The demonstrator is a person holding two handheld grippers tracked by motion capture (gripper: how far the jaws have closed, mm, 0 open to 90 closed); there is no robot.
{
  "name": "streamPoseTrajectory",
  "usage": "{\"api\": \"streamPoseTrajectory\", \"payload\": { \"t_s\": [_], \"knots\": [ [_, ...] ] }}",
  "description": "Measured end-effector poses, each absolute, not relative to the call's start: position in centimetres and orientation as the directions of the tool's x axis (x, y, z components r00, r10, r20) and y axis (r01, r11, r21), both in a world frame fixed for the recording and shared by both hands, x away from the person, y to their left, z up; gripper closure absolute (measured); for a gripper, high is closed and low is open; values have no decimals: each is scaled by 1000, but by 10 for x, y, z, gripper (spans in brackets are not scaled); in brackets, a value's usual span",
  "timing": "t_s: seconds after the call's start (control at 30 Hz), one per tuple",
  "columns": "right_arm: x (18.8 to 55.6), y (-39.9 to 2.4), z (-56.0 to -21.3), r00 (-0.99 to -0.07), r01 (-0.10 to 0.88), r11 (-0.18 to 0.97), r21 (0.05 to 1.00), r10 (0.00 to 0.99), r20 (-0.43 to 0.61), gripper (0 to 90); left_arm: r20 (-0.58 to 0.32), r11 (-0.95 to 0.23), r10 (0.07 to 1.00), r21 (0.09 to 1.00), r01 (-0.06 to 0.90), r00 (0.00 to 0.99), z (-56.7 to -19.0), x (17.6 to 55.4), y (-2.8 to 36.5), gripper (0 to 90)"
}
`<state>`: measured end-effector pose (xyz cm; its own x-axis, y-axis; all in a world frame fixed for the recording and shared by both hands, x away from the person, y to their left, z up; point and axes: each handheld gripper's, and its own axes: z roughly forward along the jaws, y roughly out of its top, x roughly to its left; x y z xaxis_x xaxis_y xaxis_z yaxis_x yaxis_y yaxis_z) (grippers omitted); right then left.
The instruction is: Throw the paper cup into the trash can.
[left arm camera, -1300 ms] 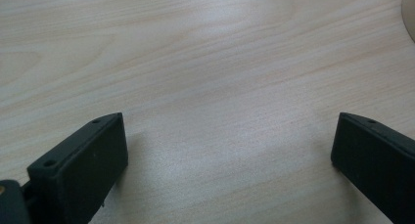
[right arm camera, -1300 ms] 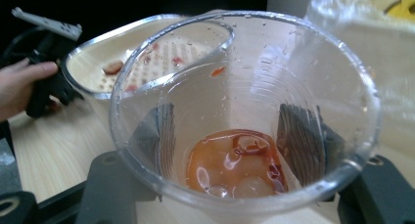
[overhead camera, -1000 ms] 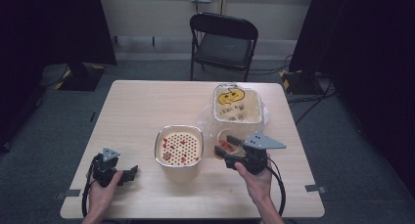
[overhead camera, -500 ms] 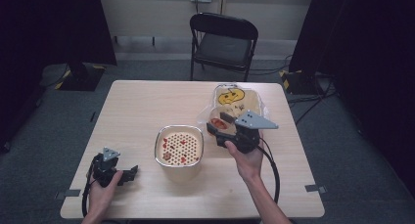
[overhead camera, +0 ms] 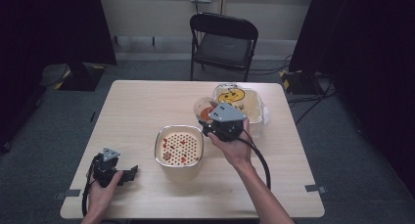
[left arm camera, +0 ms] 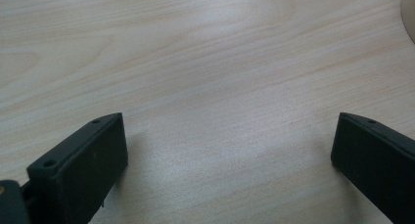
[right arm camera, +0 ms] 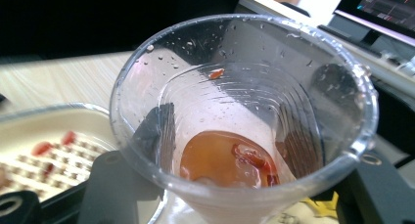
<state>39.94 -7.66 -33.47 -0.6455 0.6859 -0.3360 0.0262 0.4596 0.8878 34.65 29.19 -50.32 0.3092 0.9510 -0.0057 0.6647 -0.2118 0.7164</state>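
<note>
Right gripper view: right claw [right arm camera: 230,194] clamps cup [right arm camera: 244,111]; tilting spills liquid onto counter [overhead camera: 147,106]; left claw [left arm camera: 230,150] open, empty.

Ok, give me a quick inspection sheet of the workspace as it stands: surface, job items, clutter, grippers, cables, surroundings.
Surface: pale wooden table, dry where visible.
Job's things: clear plastic cup with reddish liquid and red bits at its bottom; metal bowl with a perforated strainer insert holding a few red pieces; clear container with yellow print at the back right.
Clutter: nothing seen.
Grippers: right gripper shut on the cup, lifted above the table; left gripper open, low over bare wood.
Cables: black cable trailing along the right forearm.
Surroundings: black folding chair behind the table, dark curtains at the sides.
</note>
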Motion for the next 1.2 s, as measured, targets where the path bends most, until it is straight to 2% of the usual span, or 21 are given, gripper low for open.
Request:
{"api": "streamPoseTrajectory", "payload": {
  "t_s": [0.13,0.47,0.57,0.7,0.93,1.2],
  "knots": [
    [403,-66,-334,-639,11,555,832,643,-421,403,-7,-212,951,716,665,310,-503,347,292,0],
    [405,-54,-339,-613,-29,699,715,553,-565,406,-8,-212,950,716,665,311,-503,347,292,0],
    [402,-43,-342,-594,-59,776,629,479,-646,403,-7,-212,951,716,665,310,-503,347,292,0],
    [401,-37,-345,-600,-54,806,589,446,-664,404,-7,-212,951,716,665,310,-503,347,292,0],
    [397,-21,-351,-559,-106,904,414,290,-777,411,-7,-212,951,716,666,310,-503,347,292,0],
    [393,-10,-357,-505,-156,949,273,160,-848,413,-8,-212,950,715,666,311,-503,347,292,0]
  ]
}}
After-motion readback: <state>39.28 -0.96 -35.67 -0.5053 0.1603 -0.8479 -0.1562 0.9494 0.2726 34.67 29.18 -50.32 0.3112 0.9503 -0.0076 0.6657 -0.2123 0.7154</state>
